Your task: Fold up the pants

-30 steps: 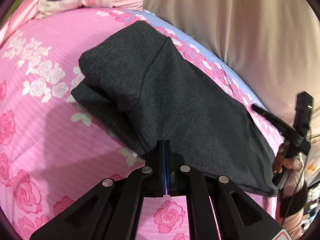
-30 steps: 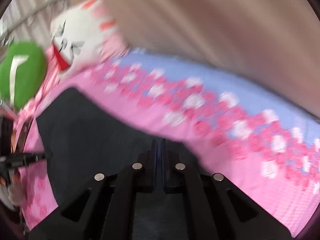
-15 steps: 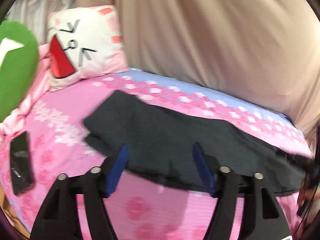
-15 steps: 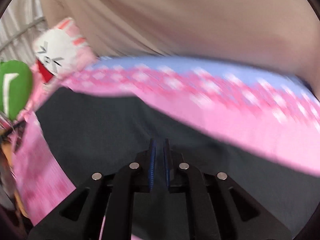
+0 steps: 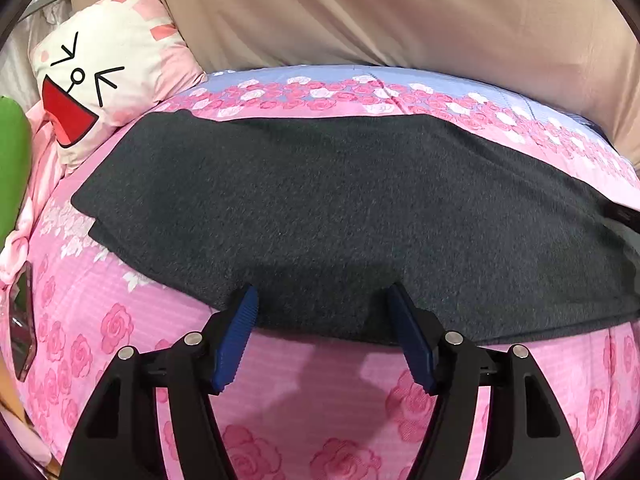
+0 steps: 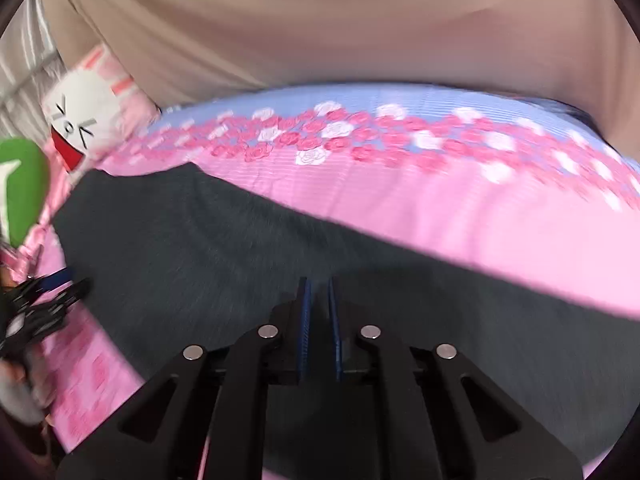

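Dark grey pants (image 5: pixel 340 208) lie flat in a long band across the pink rose bedsheet (image 5: pixel 320 408). My left gripper (image 5: pixel 322 292) hovers at their near edge with its jaws wide apart and closing a little. The blue pads (image 5: pixel 236 336) touch nothing, and only the hem lies under the gap. My right gripper (image 6: pixel 317 280) is shut above the pants (image 6: pixel 200 248) further along, with just a thin slit between its pads and no cloth visibly pinched. In the right wrist view the left gripper (image 6: pixel 44 304) shows blurred at the left edge.
A white and pink cartoon-face pillow (image 5: pixel 100 88) sits at the bed's far left, beside a green cushion (image 5: pixel 12 168). A dark phone (image 5: pixel 22 328) lies on the sheet at the left edge. Beige fabric (image 5: pixel 400 12) hangs behind the bed.
My left gripper went from shut on the pants' edge to wide open and pulled back from it. The pants now lie spread flat. The right wrist view swung along the pants, its gripper staying shut.
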A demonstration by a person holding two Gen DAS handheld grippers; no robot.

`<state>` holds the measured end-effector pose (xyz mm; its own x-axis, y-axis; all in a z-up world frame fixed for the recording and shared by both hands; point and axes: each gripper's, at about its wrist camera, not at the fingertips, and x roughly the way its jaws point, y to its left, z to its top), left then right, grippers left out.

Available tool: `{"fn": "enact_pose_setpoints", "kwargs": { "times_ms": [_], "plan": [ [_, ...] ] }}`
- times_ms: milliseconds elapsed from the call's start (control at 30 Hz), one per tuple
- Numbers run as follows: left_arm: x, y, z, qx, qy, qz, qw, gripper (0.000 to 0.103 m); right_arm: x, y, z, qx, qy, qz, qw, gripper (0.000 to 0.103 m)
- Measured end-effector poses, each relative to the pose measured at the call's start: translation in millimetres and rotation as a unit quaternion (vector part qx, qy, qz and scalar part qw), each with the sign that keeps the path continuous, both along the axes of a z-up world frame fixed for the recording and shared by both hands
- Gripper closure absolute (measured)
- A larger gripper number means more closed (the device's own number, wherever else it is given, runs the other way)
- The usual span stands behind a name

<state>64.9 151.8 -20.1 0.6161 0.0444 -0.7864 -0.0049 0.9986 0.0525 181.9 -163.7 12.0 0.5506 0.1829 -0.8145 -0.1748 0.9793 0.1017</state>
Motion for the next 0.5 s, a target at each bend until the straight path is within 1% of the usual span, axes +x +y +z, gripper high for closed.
{"fn": "enact_pose_setpoints", "kwargs": {
  "times_ms": [33, 67, 100, 133, 200, 233, 267, 300, 333, 367, 400, 433, 467, 500],
  "plan": [
    [-3, 0, 0, -0.001, 0.000, -0.001, 1.0000, 0.036, 8, -5, -3, 0.008, -0.021, -0.004, 1.000, 0.100],
    [-3, 3, -1, -0.003, 0.000, -0.002, 1.0000, 0.036, 18, -12, -3, 0.016, -0.015, -0.021, 1.000, 0.101],
    [-4, 5, -1, -0.009, -0.001, -0.003, 1.0000, 0.036, 20, -17, 0, 0.024, -0.009, -0.050, 0.998, 0.099],
    [-5, 7, -1, -0.015, -0.005, -0.003, 0.9999, 0.036, 19, -21, 6, 0.041, -0.010, -0.070, 0.997, 0.093],
    [-9, 8, 0, -0.024, -0.017, -0.003, 0.9996, 0.036, 9, -10, 13, 0.095, -0.015, -0.028, 0.995, 0.093],
    [-9, 9, 0, -0.027, -0.019, -0.003, 0.9994, 0.036, 6, -3, 13, 0.096, -0.012, -0.013, 0.995, 0.093],
    [-9, 8, 0, -0.028, -0.021, -0.002, 0.9994, 0.036, 3, 11, 9, 0.082, -0.007, 0.009, 0.997, 0.093],
    [-10, 8, 1, -0.028, -0.025, -0.001, 0.9993, 0.036, 3, 24, 3, 0.057, -0.005, 0.028, 0.998, 0.094],
    [-10, 7, 1, -0.026, -0.026, -0.002, 0.9993, 0.036, 7, 36, -7, 0.016, -0.007, 0.036, 0.999, 0.096],
    [-10, 6, 2, -0.024, -0.028, -0.002, 0.9993, 0.036, 9, 35, -8, 0.013, -0.024, 0.033, 0.999, 0.096],
    [-12, 7, 3, -0.024, -0.034, -0.001, 0.9992, 0.036, 12, 31, -6, 0.014, -0.022, 0.018, 0.999, 0.098],
    [-15, 8, 5, -0.025, -0.041, 0.002, 0.9988, 0.036, 13, 24, -2, 0.026, -0.023, -0.004, 0.999, 0.098],
    [-19, 13, 8, -0.027, -0.054, 0.015, 0.9981, 0.036, 8, 14, 7, 0.042, -0.037, -0.028, 0.998, 0.092],
    [-21, 17, 10, -0.030, -0.061, 0.025, 0.9974, 0.034, 3, 8, 14, 0.052, -0.050, -0.038, 0.997, 0.092]
  ]
}}
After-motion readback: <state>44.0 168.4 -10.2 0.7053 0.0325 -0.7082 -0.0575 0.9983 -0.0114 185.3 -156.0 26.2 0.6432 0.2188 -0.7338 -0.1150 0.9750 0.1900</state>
